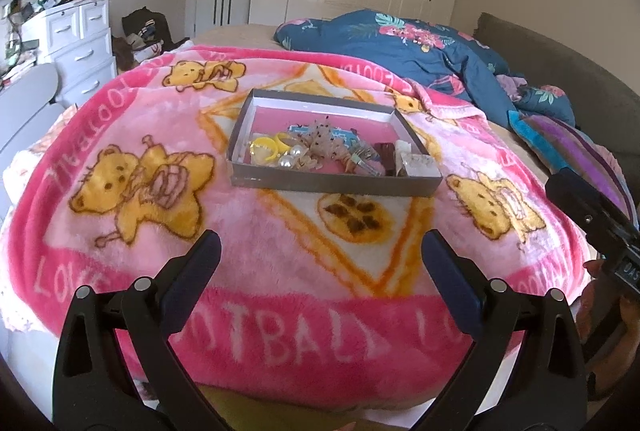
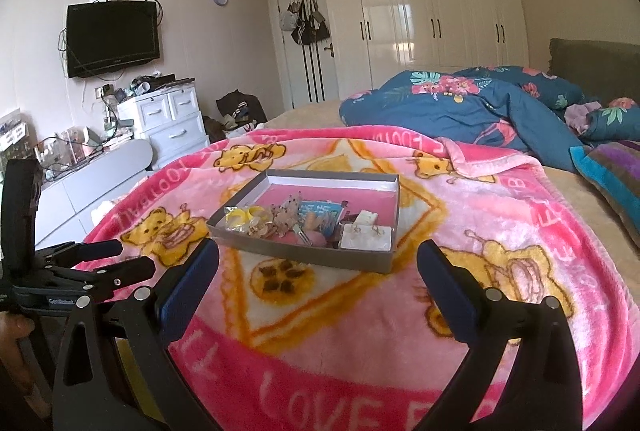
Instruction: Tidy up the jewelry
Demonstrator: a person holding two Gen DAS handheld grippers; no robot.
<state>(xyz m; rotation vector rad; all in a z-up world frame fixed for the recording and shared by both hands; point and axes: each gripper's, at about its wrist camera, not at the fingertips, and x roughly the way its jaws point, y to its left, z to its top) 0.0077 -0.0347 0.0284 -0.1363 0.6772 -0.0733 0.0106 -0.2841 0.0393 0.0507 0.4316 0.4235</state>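
A shallow grey box (image 1: pixel 328 186) with a pink floor lies on a pink bear-print blanket (image 1: pixel 280 263) on the bed. It holds mixed jewelry: yellow rings (image 1: pixel 267 147), pearl earrings (image 1: pixel 292 155), a beaded hair piece (image 1: pixel 320 139) and a white earring card (image 1: pixel 420 165). The box also shows in the right wrist view (image 2: pixel 304 251), with the white earring card (image 2: pixel 366 235) at its near right. My left gripper (image 1: pixel 322 247) is open and empty, short of the box. My right gripper (image 2: pixel 318 255) is open and empty, just before the box's near edge.
A blue floral duvet (image 2: pixel 460 107) and striped pillow (image 2: pixel 612 175) lie at the bed's far right. A white drawer unit (image 2: pixel 172 119), cluttered desk, wall TV (image 2: pixel 112 37) and wardrobes (image 2: pixel 432 11) stand beyond. The left gripper shows at the right wrist view's left edge (image 2: pixel 100 263).
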